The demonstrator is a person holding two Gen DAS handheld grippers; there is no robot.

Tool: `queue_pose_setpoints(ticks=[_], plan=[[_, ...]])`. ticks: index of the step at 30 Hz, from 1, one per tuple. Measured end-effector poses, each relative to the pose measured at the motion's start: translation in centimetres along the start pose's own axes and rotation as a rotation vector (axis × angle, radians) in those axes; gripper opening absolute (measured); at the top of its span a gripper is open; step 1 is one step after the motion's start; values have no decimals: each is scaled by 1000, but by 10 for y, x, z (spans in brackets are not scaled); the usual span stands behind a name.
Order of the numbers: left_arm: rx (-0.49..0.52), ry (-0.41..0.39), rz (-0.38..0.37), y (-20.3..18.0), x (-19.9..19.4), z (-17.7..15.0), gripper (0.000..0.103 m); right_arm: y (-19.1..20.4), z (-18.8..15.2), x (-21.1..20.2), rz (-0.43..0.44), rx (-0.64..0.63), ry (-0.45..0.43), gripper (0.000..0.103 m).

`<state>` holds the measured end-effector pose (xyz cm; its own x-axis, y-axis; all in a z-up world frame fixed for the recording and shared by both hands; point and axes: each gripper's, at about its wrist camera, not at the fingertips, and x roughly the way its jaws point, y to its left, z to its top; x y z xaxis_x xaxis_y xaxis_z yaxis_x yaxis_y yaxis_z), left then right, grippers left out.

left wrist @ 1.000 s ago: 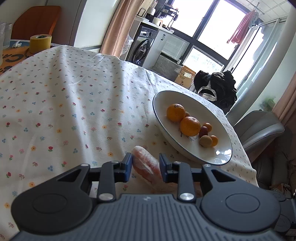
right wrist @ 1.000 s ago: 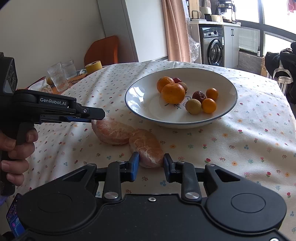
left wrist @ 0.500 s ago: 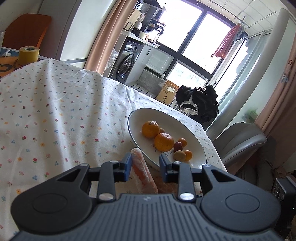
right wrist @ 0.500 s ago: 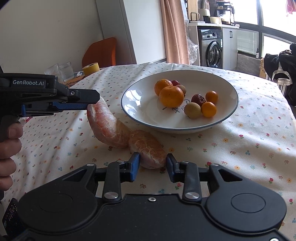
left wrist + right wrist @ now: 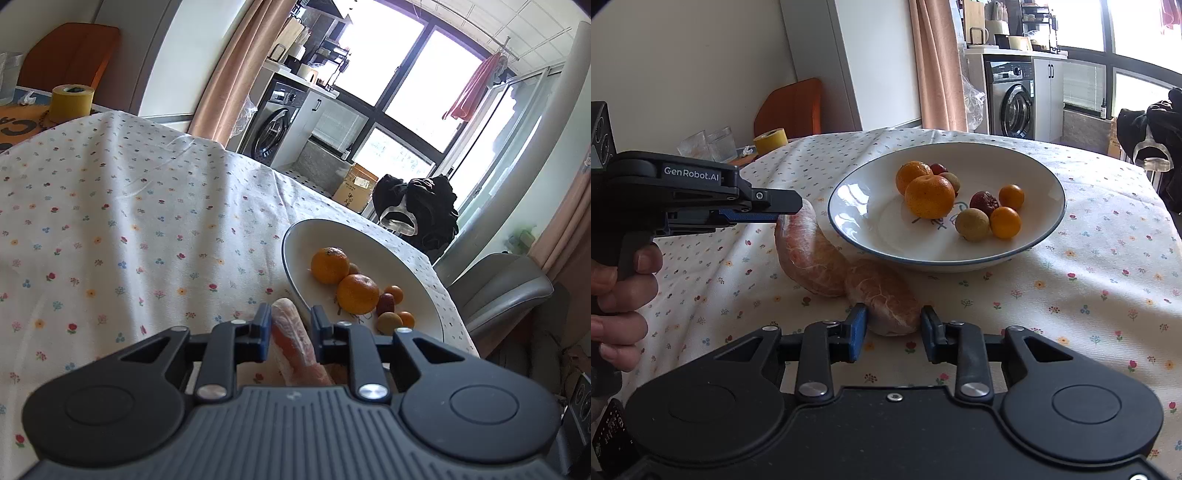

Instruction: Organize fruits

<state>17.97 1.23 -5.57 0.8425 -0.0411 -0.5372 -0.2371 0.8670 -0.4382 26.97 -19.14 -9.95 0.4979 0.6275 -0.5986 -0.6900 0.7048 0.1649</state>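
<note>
Two peeled pink citrus segments lie end to end on the flowered tablecloth, just in front of a white plate (image 5: 879,214) (image 5: 369,243). The plate holds two oranges (image 5: 929,195) (image 5: 357,293) and several small fruits. My left gripper (image 5: 288,321) (image 5: 790,206) is shut on the far segment (image 5: 291,332) (image 5: 809,254). That segment's far end is tilted up off the cloth, and its low end touches the other segment. My right gripper (image 5: 894,325) is low over the table, with its fingers against both sides of the near segment (image 5: 882,295).
A person's hand (image 5: 620,288) grips the left tool's handle. A yellow tape roll (image 5: 71,101) (image 5: 771,141) and drinking glasses (image 5: 709,146) stand at the table's far end. A grey chair (image 5: 506,291) sits past the table edge behind the plate.
The far segment lay flat a second ago; my left gripper has since raised its far end beside the plate. My right gripper's fingers stand slightly wider on the near segment.
</note>
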Motion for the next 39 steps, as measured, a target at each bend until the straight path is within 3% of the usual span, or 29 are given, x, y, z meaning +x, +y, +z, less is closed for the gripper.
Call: queue_pose_setpoints(ticks=[20, 29, 31, 39], plan=[[-63, 59, -33, 26, -17, -6, 10, 0, -10, -23, -2, 11, -10, 25], [-47, 32, -71, 20, -36, -1, 6, 8, 0, -36, -10, -19, -55, 24], [-40, 24, -77, 17, -40, 1, 0, 9, 3, -39, -8, -23, -67, 24], [1, 26, -72, 9, -44, 5, 0, 14, 13, -48, -5, -38, -110, 23]])
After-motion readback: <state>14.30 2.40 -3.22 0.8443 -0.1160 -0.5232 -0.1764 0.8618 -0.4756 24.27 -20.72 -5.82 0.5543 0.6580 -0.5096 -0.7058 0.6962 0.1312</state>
